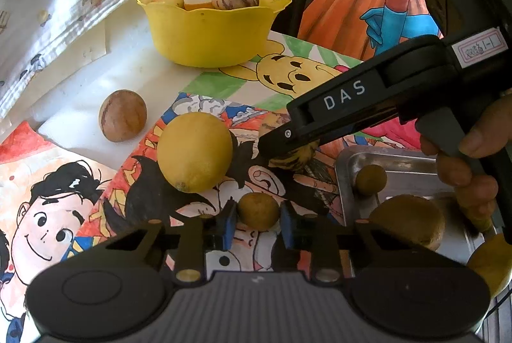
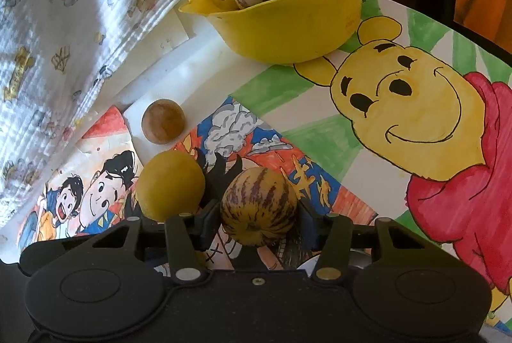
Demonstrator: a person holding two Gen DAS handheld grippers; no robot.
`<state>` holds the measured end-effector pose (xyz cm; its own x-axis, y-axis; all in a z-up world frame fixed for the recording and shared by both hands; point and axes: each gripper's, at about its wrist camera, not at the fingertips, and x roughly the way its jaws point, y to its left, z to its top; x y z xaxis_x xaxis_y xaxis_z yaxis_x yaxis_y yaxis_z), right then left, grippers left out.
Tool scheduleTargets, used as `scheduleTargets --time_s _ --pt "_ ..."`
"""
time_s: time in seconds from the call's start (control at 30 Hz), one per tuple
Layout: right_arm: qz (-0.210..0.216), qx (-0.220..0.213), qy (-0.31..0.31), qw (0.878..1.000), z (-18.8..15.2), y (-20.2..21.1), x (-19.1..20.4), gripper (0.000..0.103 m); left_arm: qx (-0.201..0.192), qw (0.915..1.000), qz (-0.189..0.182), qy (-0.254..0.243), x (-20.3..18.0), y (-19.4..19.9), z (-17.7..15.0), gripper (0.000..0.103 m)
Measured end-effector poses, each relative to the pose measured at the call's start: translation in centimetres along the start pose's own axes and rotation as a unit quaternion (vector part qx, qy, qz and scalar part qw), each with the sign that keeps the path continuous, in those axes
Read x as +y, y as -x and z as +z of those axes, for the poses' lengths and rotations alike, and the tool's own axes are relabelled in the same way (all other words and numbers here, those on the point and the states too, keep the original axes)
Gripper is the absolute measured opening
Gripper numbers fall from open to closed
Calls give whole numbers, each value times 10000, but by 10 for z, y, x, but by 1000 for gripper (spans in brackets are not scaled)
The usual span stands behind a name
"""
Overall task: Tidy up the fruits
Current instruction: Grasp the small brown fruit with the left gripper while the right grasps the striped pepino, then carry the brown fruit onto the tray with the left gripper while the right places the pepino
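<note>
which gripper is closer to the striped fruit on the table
Right. The right gripper has its fingers around the striped fruit; the left gripper is by a small round fruit.

Lemon (image 1: 194,152) crowds left claw's (image 1: 258,224) left side; right claw (image 2: 258,215) w/ striped fruit (image 2: 260,206) blocks right; bare table (image 1: 150,77) strip leads to yellow bowl (image 1: 208,32).
</note>
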<state>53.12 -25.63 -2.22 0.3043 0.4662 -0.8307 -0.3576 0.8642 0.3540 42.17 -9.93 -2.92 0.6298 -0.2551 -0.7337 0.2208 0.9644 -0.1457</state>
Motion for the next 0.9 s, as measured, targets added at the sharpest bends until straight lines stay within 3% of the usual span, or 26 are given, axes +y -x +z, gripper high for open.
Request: scheduleTargets --time_s 0.43,0.7,0.9 --pt "88 -264 -37 9996 -16 20 5 52 -2 10000 -26 -59 -3 15 -7 31" --pt "66 -746 -226 9969 -35 64 12 52 -84 9997 -128 -214 -5 34 -10 31" --pt "-102 -1168 -557 9915 -68 108 18 52 -150 9984 -350 -426 -11 56 -10 31"
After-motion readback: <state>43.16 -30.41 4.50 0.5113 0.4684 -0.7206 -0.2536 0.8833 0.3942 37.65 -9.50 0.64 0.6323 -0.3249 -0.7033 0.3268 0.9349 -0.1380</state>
